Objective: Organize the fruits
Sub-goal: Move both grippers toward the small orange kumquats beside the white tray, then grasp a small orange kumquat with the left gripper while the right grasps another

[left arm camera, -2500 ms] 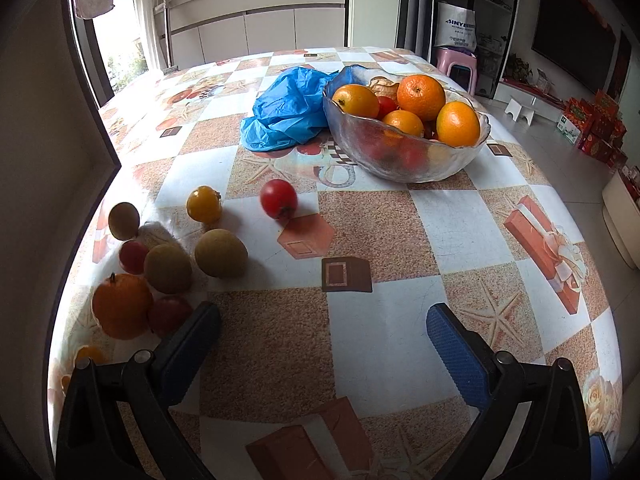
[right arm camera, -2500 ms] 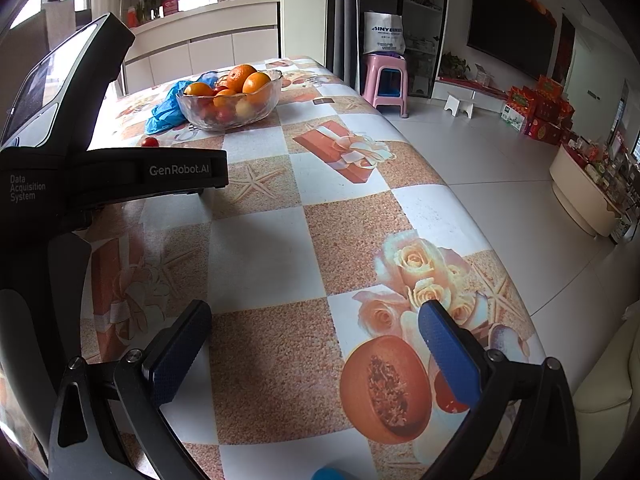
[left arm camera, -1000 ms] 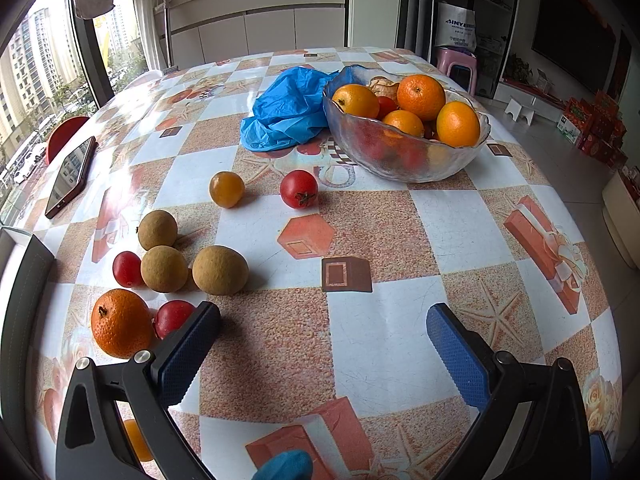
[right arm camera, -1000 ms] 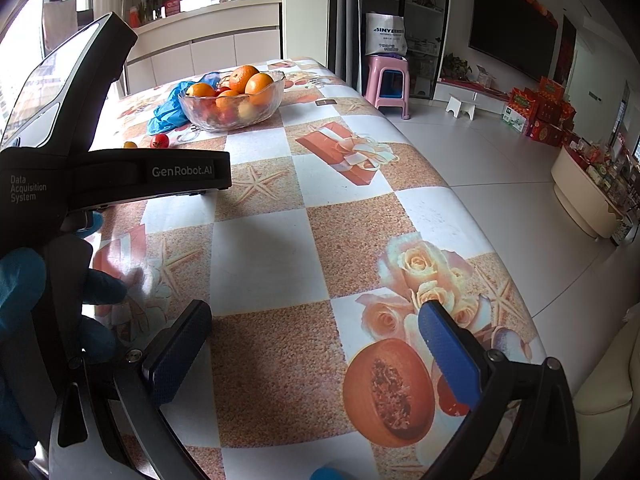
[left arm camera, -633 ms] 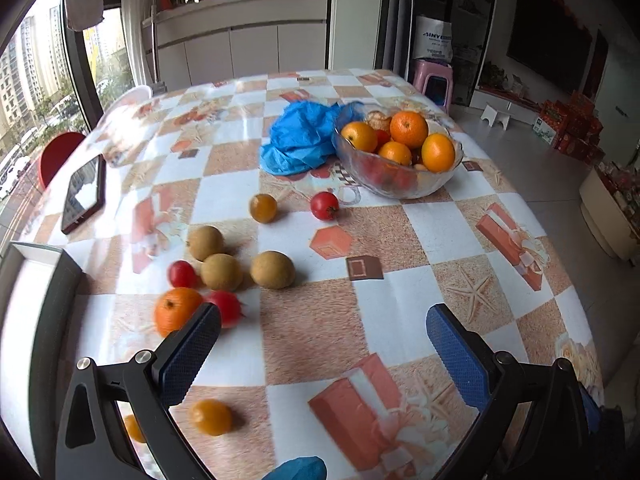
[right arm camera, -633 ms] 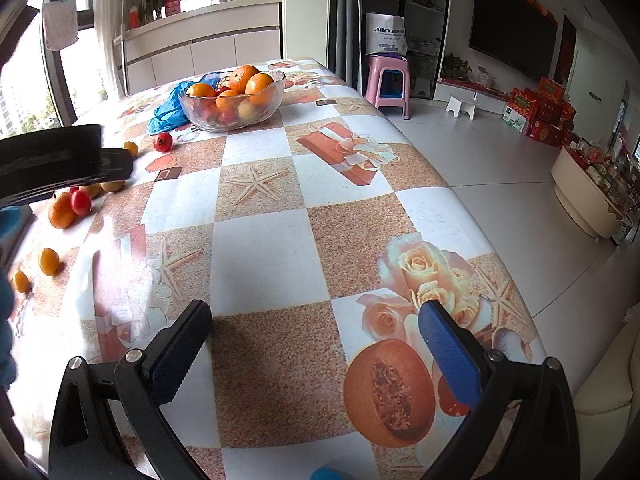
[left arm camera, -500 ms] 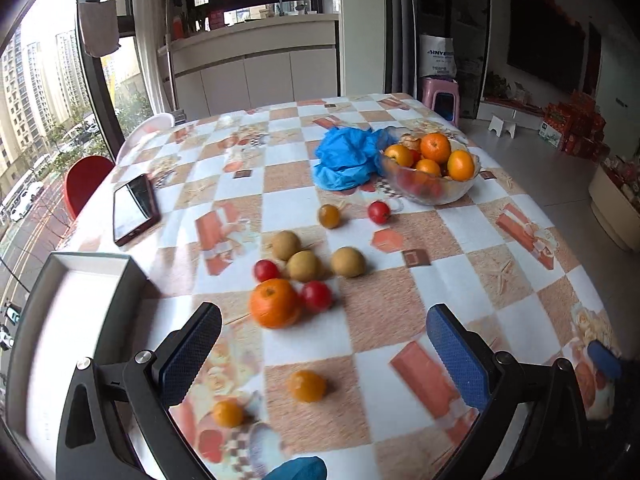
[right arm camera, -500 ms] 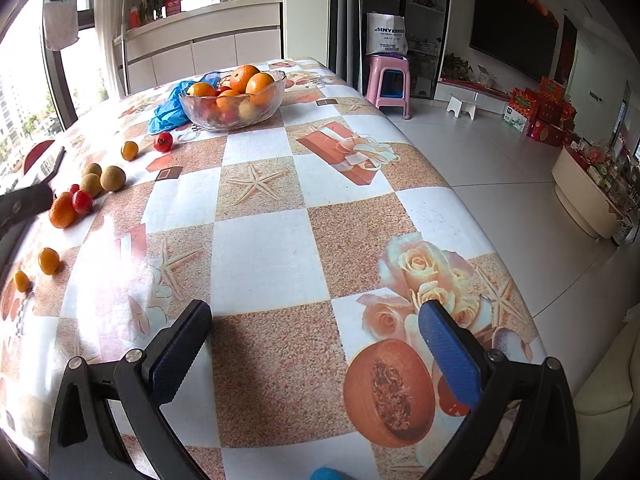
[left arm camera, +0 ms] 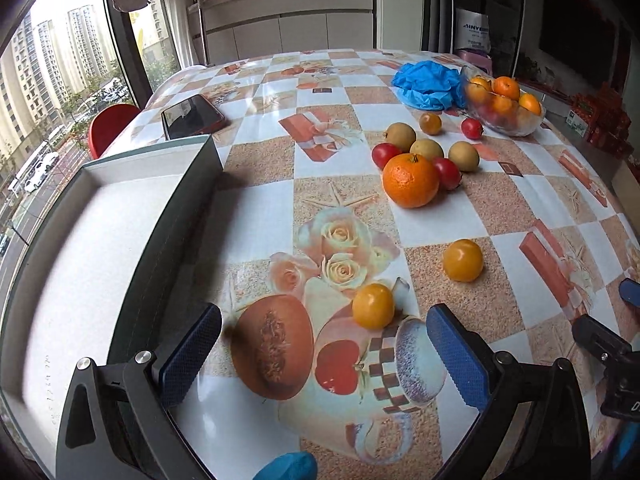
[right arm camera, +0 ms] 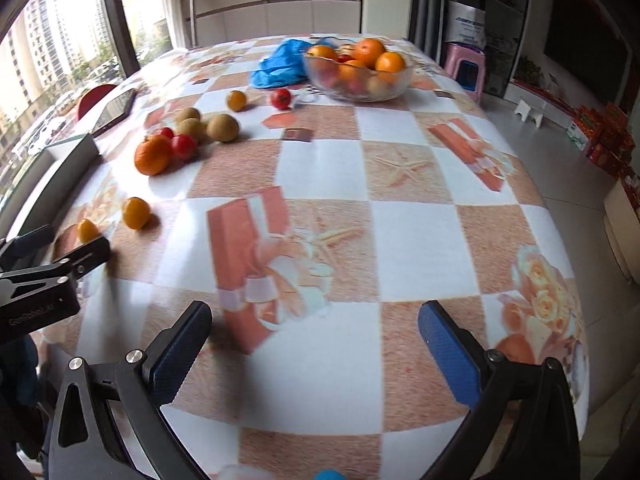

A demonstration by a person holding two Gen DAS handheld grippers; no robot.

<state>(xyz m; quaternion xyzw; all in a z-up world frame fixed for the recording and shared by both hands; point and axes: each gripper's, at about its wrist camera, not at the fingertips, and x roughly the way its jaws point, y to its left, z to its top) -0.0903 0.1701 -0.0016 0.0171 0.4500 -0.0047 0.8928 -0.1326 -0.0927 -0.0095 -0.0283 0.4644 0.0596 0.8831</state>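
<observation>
Tray: a big gray tray (left arm camera: pixel 120 240) with a white inside sits at 9 o'clock, on the left side of the table (left arm camera: pixel 260 208).
Phone: a dark phone (left arm camera: pixel 192 116) lies behind the tray, at about 11 o'clock.
Left gripper: the left gripper (left arm camera: pixel 320 344) has its two blue fingers (left arm camera: pixel 188 352) wide apart and holds nothing.
Small yellow fruit: one yellow fruit (left arm camera: pixel 373 305) lies just ahead of the left gripper, at 12 o'clock, between the lines of its fingers but not touching them.
Second yellow fruit: another one (left arm camera: pixel 463 260) lies a bit farther, at 1 o'clock.
Fruit pile: a big orange (left arm camera: pixel 410 180) sits farther at 1 o'clock, with red fruits (left arm camera: pixel 448 173) and brown fruits (left arm camera: pixel 464 156) right behind it.
Bowl: a glass bowl (left arm camera: pixel 516 126) of oranges stands far off at 2 o'clock, beside a blue bag (left arm camera: pixel 424 84).
Right gripper: the right gripper (right arm camera: pixel 316 344) is wide open too and holds nothing; the fruit pile is well away from it at 11 o'clock.
</observation>
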